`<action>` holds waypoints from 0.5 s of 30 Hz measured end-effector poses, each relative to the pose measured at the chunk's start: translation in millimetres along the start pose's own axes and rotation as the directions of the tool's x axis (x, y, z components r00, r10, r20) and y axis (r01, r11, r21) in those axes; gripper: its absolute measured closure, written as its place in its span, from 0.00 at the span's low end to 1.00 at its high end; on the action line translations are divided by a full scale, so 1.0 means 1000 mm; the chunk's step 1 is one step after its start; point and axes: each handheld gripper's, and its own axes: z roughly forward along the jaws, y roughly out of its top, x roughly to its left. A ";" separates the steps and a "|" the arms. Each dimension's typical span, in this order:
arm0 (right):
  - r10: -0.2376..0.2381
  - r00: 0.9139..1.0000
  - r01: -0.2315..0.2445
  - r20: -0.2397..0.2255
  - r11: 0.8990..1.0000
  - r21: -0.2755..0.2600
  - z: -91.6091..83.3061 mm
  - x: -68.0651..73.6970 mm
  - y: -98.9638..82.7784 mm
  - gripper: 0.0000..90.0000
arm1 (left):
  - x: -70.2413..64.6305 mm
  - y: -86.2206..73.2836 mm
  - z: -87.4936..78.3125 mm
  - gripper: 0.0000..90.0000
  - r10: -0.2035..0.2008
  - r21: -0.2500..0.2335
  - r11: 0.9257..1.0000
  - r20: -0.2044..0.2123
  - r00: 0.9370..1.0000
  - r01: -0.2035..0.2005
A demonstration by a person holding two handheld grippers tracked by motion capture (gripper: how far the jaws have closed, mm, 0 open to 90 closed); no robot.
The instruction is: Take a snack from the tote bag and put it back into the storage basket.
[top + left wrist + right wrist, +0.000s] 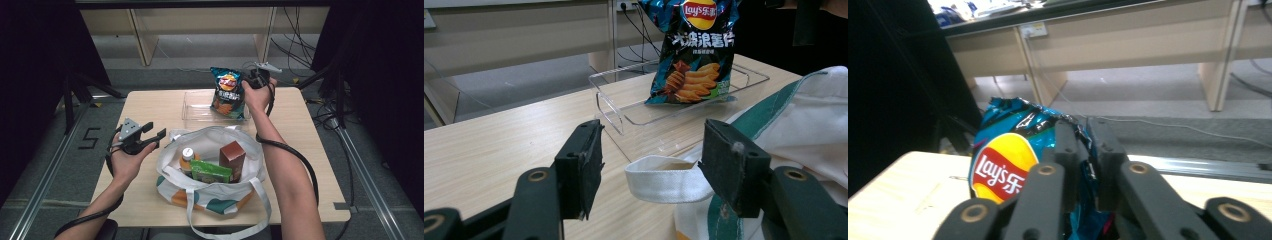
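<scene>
Blue foil crisp bag (227,92): pinched at its top edge by the right hand-held gripper (256,78), standing upright in the clear plastic tray (192,112) on the wooden surface (150,105). Left hand-held gripper (147,135) spread, empty, beside the white cloth tote (215,192). Release pending; bottle (187,155), brown box (232,157) and green packet (210,171) remain bagged.

White tote bag (212,192) on table (310,165) holds bottle (187,154), brown box (232,158), green packet (210,171).

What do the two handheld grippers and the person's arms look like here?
Both grippers are black. The left gripper has two blocky fingers with brass-coloured pivots and a grey three-cornered plate. The right gripper has the same plate. A black cable trails along each bare forearm; no sleeves show.
</scene>
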 end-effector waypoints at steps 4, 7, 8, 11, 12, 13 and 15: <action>-0.036 0.999 0.035 0.035 0.999 0.011 -0.001 -0.003 -0.001 0.80 | -0.001 0.000 0.000 0.45 0.000 -0.001 1.000 0.001 1.000 0.000; -0.081 0.996 0.080 0.045 0.997 0.019 -0.003 -0.007 -0.001 0.70 | 0.000 0.000 0.000 0.45 -0.001 -0.001 1.000 -0.002 1.000 0.001; -0.078 0.996 0.077 0.048 0.997 0.023 -0.005 -0.007 -0.001 0.67 | 0.000 0.000 0.000 0.45 -0.002 -0.001 1.000 -0.002 1.000 0.002; -0.066 0.996 0.064 0.054 0.998 0.025 -0.010 -0.010 0.000 0.59 | -0.001 0.000 0.000 0.45 -0.004 -0.003 1.000 0.000 1.000 0.004; -0.116 0.992 0.115 0.049 0.993 0.017 -0.010 -0.013 0.001 0.56 | -0.002 0.000 -0.001 0.45 -0.003 -0.002 1.000 0.000 1.000 0.003; -0.065 0.996 0.063 0.059 0.998 0.029 -0.014 -0.010 0.000 0.55 | -0.001 0.000 0.000 0.45 -0.001 -0.009 1.000 0.004 1.000 0.001; -0.060 0.997 0.059 0.056 0.998 0.022 -0.020 -0.009 0.000 0.52 | -0.001 0.000 0.000 0.45 0.001 -0.011 1.000 0.006 1.000 -0.001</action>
